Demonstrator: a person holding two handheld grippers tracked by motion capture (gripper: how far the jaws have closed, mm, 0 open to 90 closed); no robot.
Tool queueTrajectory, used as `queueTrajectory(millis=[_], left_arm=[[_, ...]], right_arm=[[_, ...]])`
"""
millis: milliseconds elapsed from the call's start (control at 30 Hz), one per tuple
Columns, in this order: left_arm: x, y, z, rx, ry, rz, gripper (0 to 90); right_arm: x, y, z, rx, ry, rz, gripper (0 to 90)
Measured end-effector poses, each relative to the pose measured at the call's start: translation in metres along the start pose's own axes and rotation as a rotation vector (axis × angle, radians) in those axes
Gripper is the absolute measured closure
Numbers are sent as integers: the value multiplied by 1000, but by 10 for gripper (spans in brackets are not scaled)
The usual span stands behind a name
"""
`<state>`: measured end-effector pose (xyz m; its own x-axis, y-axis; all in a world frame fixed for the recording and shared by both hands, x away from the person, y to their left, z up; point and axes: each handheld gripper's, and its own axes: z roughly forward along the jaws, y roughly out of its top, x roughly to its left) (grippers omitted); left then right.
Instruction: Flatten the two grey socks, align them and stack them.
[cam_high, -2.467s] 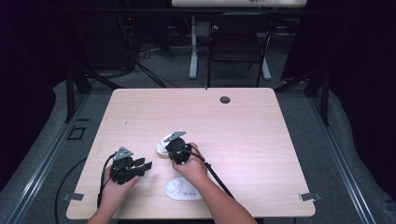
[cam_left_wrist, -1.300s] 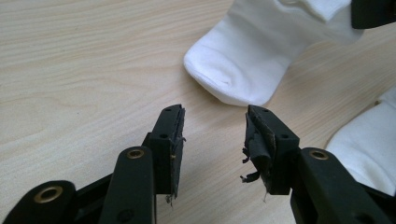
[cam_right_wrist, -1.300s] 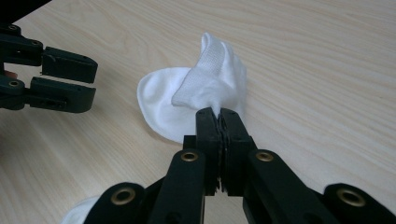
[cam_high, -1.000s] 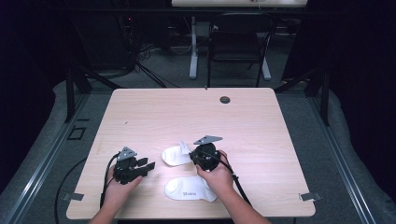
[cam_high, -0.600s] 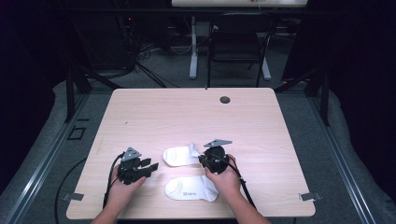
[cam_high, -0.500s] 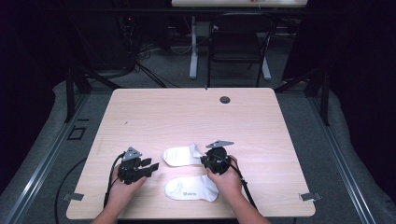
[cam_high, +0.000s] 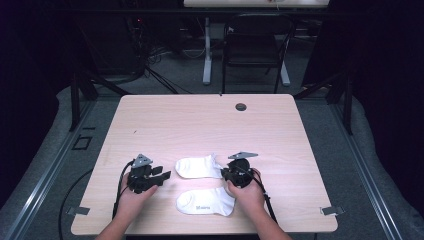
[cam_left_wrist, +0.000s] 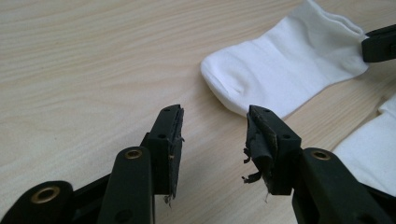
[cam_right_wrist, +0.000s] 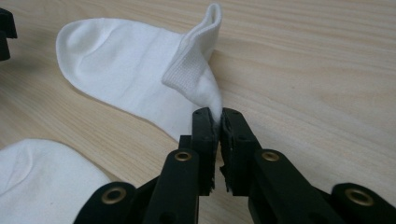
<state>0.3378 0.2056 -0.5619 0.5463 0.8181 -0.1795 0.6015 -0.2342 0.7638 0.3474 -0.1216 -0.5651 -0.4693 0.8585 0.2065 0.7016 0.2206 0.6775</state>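
A: While the far sock (cam_high: 198, 166) lies flat on the table (cam_high: 200, 120), its cuff corner sits between the right tongs (cam_right_wrist: 219, 122). Those jaws have just been opening, and a sliver of fabric is still caught between them. I'd guess the pinch is slackening, though the pads sit too close together to be sure.

B: Noted. Left tongs (cam_left_wrist: 215, 133)?

A: Parted, nothing between them, hovering just short of the sock's toe end. The near sock (cam_high: 205, 201) lies flat beside the right hand (cam_high: 247, 192), untouched.

B: Handling properties?

A: Soft, thin knit, very light. It is limp: the cuff already flops over on itself where it was lifted. No fragility concern. The fabric shouldn't slip much against the worn pads, but a shallow bite would pull out.

B: Best hold?

A: The ribbed cuff, which is thicker and doubled, so the pads get real purchase. For the toe end, pinch the rounded edge flat against the table and take both layers. A mid-body grab would only bunch a single layer.
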Motion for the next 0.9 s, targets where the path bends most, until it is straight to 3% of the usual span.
queueTrajectory(millis=[333,900], left_arm=[[1,9,1,3,-3,9,559],[3,21,12,18,10,9,570]], right_arm=[[-7,2,-9,-20,-8,-13,753],[-13,15,-21,-39,-26,-28,707]])
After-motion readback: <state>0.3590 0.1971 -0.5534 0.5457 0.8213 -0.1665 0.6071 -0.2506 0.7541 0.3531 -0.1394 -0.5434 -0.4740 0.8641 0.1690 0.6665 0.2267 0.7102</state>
